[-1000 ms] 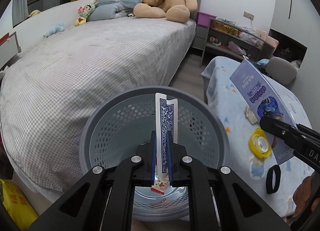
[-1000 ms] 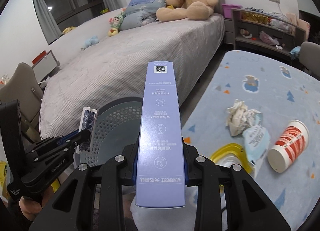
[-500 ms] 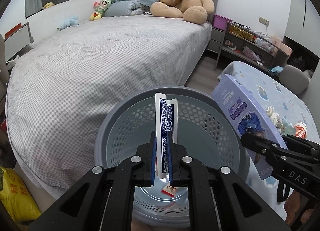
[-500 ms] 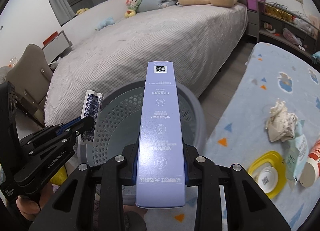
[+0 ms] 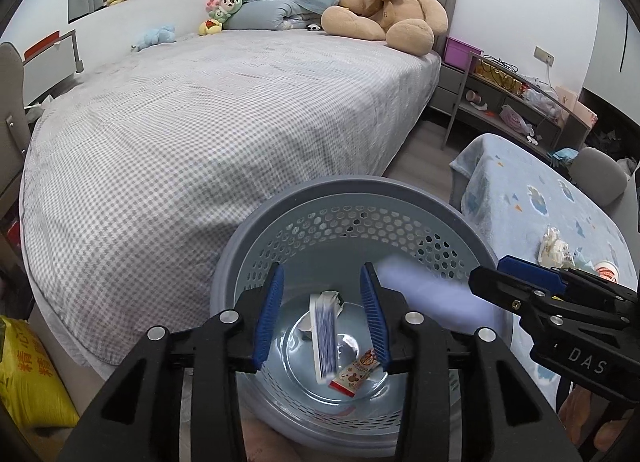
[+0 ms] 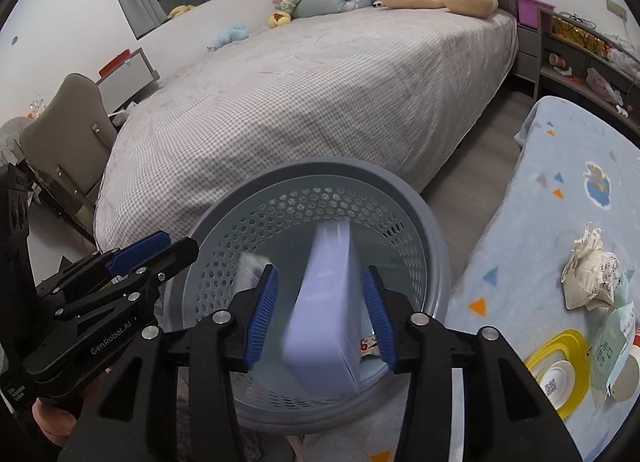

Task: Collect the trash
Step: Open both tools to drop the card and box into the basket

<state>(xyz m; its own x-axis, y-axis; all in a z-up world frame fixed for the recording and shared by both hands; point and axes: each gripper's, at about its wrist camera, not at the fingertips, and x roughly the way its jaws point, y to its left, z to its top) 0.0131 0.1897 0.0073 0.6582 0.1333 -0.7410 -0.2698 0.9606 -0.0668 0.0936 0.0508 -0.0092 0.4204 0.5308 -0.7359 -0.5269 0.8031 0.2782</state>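
Note:
A grey perforated basket (image 5: 400,197) (image 6: 424,221) stands below both grippers. My left gripper (image 5: 322,314) is open above it; the blue patterned card packet (image 5: 325,334) is falling free between the jaws, over a small snack wrapper (image 5: 356,372) on the basket floor. My right gripper (image 6: 320,314) is open; the lilac box (image 6: 324,318), blurred, drops between its jaws into the basket. In the left wrist view the box is a pale blur (image 5: 424,290) beside the right gripper (image 5: 532,294). The left gripper (image 6: 132,262) shows at left in the right wrist view.
A bed (image 5: 200,121) with a teddy bear (image 5: 388,1) lies behind the basket. The table with a blue cloth (image 6: 580,197) on the right carries crumpled paper (image 6: 592,270), a yellow lid (image 6: 556,370) and a paper packet (image 6: 612,346). A yellow bag (image 5: 28,378) lies lower left.
Both grippers have opened. The card packet has left the left jaws and the lilac box has left the right jaws; both are dropping into the basket.

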